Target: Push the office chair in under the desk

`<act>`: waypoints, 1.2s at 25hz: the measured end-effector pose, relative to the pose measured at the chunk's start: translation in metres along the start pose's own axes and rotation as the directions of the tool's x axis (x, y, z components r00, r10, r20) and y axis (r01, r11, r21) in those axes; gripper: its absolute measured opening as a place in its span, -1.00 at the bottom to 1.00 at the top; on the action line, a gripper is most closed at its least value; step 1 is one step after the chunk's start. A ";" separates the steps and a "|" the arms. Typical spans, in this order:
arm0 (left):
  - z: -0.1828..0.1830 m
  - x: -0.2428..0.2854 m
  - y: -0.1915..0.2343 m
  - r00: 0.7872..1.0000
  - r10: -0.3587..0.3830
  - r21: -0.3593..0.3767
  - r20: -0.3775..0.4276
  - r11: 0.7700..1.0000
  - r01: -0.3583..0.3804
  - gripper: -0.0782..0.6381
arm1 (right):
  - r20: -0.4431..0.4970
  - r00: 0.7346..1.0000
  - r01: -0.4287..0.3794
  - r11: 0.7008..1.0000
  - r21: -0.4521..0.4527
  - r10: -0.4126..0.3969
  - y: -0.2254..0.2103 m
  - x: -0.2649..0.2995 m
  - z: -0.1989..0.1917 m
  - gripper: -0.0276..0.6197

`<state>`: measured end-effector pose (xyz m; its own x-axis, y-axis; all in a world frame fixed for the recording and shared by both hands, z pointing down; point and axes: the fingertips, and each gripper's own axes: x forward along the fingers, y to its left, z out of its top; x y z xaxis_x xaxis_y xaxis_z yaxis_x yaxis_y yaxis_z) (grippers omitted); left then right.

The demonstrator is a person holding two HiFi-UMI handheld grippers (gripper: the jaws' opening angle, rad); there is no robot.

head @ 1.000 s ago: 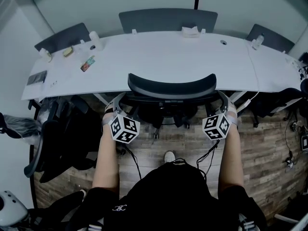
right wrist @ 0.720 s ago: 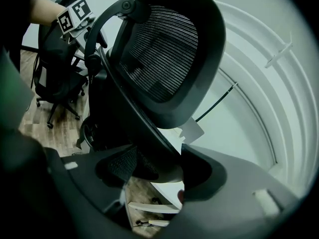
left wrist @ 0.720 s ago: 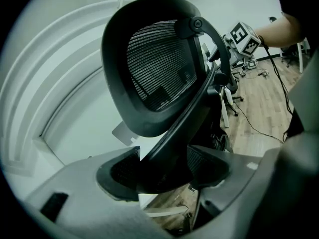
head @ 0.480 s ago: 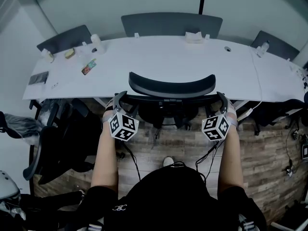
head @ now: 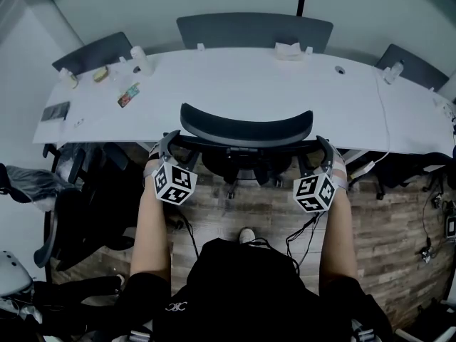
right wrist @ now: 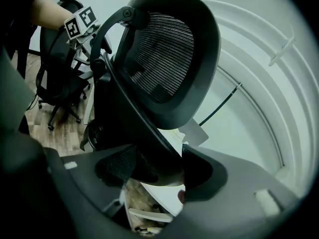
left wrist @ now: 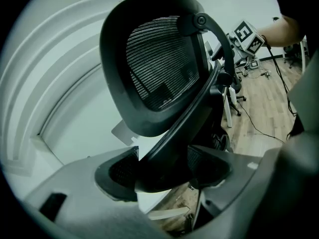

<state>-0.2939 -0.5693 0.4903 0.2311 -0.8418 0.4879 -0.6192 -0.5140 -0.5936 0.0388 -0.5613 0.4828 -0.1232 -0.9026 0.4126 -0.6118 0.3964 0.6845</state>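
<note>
The chair (head: pixel 246 128) stands at the middle of the desk (head: pixel 235 84), its curved back right up against the near edge. From the head view its top rim overlaps the white desktop. The seat is hidden beneath the back, so how far it sits under the desk is hard to judge. Part of the base shows on the wood floor (head: pixel 249 209) just below the back.

Both tongs grip the chair. The left gripper (left wrist: pixel 163 169) has its jaws closed on the dark bar at the left side of the back frame, which fills the gap between the pads. The right gripper (right wrist: pixel 158 168) holds the matching bar on the right side the same way, the jaws set wide around it. Each points slightly downward, and the mesh back rises above the jaws in both gripper views. The person's forearms run straight forward to the two sides of the back, and a shoe (head: pixel 247 234) shows between them on the floor.

Further out, the desktop carries a few small things at its left end — a dark flat slab (head: pixel 55 111) among them. Three dark chair backs (head: pixel 254 28) line its far side. Another dark chair (head: pixel 78 205) stands to the left of the person.
</note>
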 end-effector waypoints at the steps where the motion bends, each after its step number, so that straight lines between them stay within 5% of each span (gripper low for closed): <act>1: 0.000 0.000 0.000 1.000 0.002 0.002 0.005 1.000 -0.002 0.07 | 0.000 1.000 0.004 1.000 -0.005 -0.004 0.000 0.000 0.000 -0.03; 10: 0.003 -0.011 -0.001 0.999 -0.037 -0.037 0.033 0.999 0.038 0.06 | -0.047 0.996 0.078 0.995 -0.062 -0.081 0.003 -0.008 0.001 -0.08; 13: 0.010 -0.031 0.003 0.996 -0.007 -0.128 0.092 0.992 0.019 -0.36 | -0.032 0.991 0.127 0.992 0.005 -0.127 0.003 -0.024 0.006 -0.26; 14: 0.012 -0.038 0.004 0.993 0.006 -0.175 0.115 0.984 0.014 -0.49 | -0.015 0.989 0.146 0.987 0.072 -0.145 0.001 -0.031 0.010 -0.55; 15: 0.014 -0.044 0.006 0.991 0.020 -0.229 0.132 0.973 0.011 -0.54 | 0.006 0.988 0.154 0.976 0.156 -0.157 0.000 -0.038 0.015 -0.85; 16: 0.014 -0.050 0.007 0.989 0.035 -0.288 0.140 0.958 0.007 -0.63 | 0.031 0.987 0.143 0.958 0.248 -0.155 0.001 -0.045 0.021 -0.89; 20: 0.026 -0.071 0.011 0.981 0.079 -0.470 0.175 0.882 0.013 -0.79 | 0.159 0.981 -0.001 0.824 0.566 -0.108 0.005 -0.066 0.051 -0.89; 24: 0.045 -0.078 0.005 0.968 0.077 -0.547 0.238 0.834 0.069 -0.79 | 0.215 0.967 -0.057 0.702 0.710 -0.139 -0.004 -0.076 0.065 -0.90; 27: 0.054 -0.077 0.003 0.966 0.086 -0.570 0.246 0.818 0.072 -0.78 | 0.208 0.967 -0.057 0.675 0.735 -0.145 -0.004 -0.079 0.069 -0.90; 30: 0.061 -0.074 -0.003 0.965 0.079 -0.570 0.251 0.818 0.081 -0.78 | 0.203 0.972 -0.063 0.706 0.705 -0.115 0.005 -0.078 0.075 -0.90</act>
<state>-0.2636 -0.5160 0.4171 0.3625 -0.8941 0.2629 -0.9151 -0.3949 -0.0814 -0.0127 -0.5012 0.4090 -0.2078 -0.9575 0.2001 -0.9752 0.2187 0.0336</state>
